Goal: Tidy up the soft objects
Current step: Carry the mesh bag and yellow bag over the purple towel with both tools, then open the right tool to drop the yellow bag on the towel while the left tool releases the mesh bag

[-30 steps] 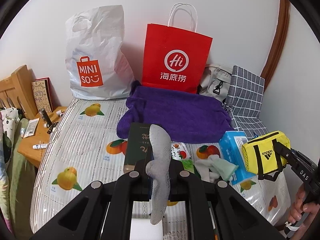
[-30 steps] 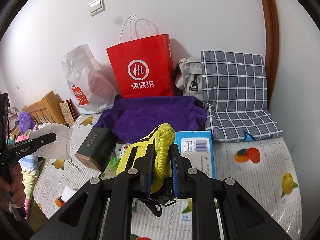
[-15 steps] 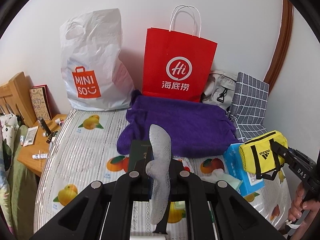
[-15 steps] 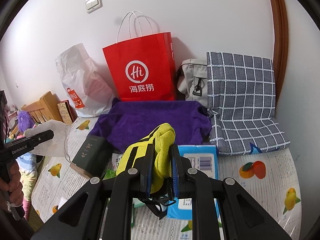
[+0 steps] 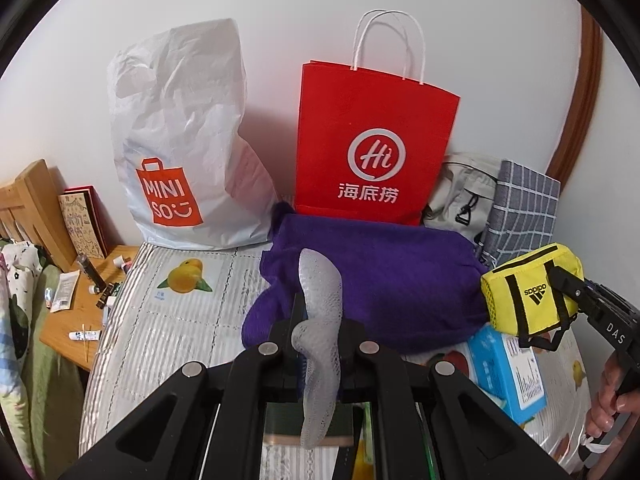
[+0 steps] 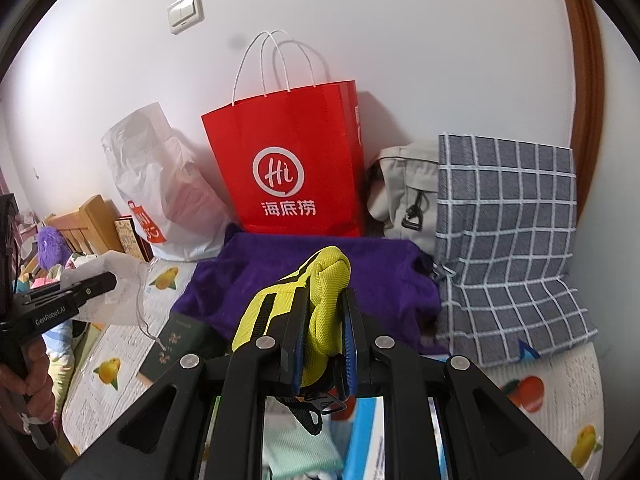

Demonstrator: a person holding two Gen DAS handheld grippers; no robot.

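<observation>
A bed (image 5: 168, 332) covered with a fruit-print sheet is set against a white wall, and the red bag (image 5: 372, 148) standing upright at the wall serves as the landmark. Far left of the red bag, a wooden desk (image 5: 80, 312) with small tubes and bottles is seen beside the bed. Just left of the red bag, a white plastic bag (image 5: 180, 140) is propped against the wall. Directly in front of the red bag, a purple towel (image 5: 400, 276) is spread on the bed. The left gripper (image 5: 318, 328) is held in front of the towel, its jaws pressed together on a white mesh sock (image 5: 320, 300), which hangs limp above and below the pinch. Right of the red bag, a grey backpack (image 6: 404, 192) and a checked cushion (image 6: 508, 240) are leaned at the wall. In front of and to the right of the red bag, the right gripper (image 6: 322, 340) is pinching a yellow pouch (image 6: 320, 300), held clear above a blue packet (image 5: 508, 364).

The carrying step is judged to be in hand: both soft things are lifted, and neither has been stowed. For the next move, a destination must be chosen, probably one of the bags or the towel. If the red bag is meant, each gripper would have to be raised over its rim before the jaws are released. The limp sock could catch on the rim.
</observation>
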